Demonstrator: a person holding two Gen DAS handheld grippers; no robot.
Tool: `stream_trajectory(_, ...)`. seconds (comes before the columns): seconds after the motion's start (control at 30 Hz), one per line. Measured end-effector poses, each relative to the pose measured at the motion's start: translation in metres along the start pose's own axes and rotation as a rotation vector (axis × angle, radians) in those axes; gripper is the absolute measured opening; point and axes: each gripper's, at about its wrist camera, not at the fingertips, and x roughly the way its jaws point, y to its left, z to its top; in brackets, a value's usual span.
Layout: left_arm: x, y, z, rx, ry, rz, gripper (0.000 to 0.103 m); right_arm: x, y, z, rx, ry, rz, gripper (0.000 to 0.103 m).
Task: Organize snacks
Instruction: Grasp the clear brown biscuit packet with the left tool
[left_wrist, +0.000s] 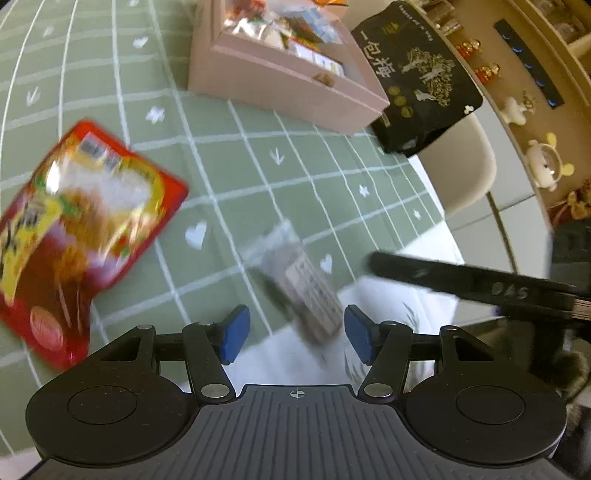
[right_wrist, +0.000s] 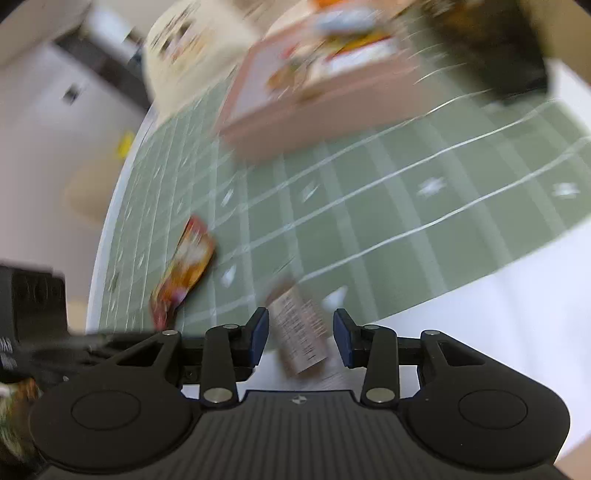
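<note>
at the table's near edge the small clear snack packet (left_wrist: 303, 291) lies lengthwise between the left gripper (left_wrist: 295, 332)'s parted jaws, untouched; the right gripper (right_wrist: 300, 339)'s jaws also stand apart around it.

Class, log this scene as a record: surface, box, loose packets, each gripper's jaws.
surface: green checked cloth
box: pink box, full of snacks
loose: red packet; small packet at cloth edge; black bag beside box
left gripper: jaws open, over small packet
right gripper: jaws apart, small packet between, not gripped
</note>
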Motion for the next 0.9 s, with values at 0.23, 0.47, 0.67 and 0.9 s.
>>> stream_trajectory(0.23, 0.031, -0.050, 0.019, 0.203, -0.014, 0.178, 0.063, -0.043, -0.020, -0.002, 0.041, -0.187, -0.190, 0.051)
stream_trajectory(0.47, 0.052, -0.088, -0.011, 0.550, -0.011, 0.360, 0.068, -0.051, -0.046, -0.007, 0.145, -0.248, -0.274, 0.056)
stream_trajectory(0.67, 0.046, -0.084, -0.014, 0.576, -0.009, 0.368, 0.047, -0.045, -0.041, -0.006, 0.112, -0.249, -0.293, 0.060)
stream_trajectory(0.9, 0.008, -0.055, -0.043, 0.539, 0.015, 0.299, 0.041, -0.024, -0.012, 0.005, 0.004, -0.223, -0.293, 0.067)
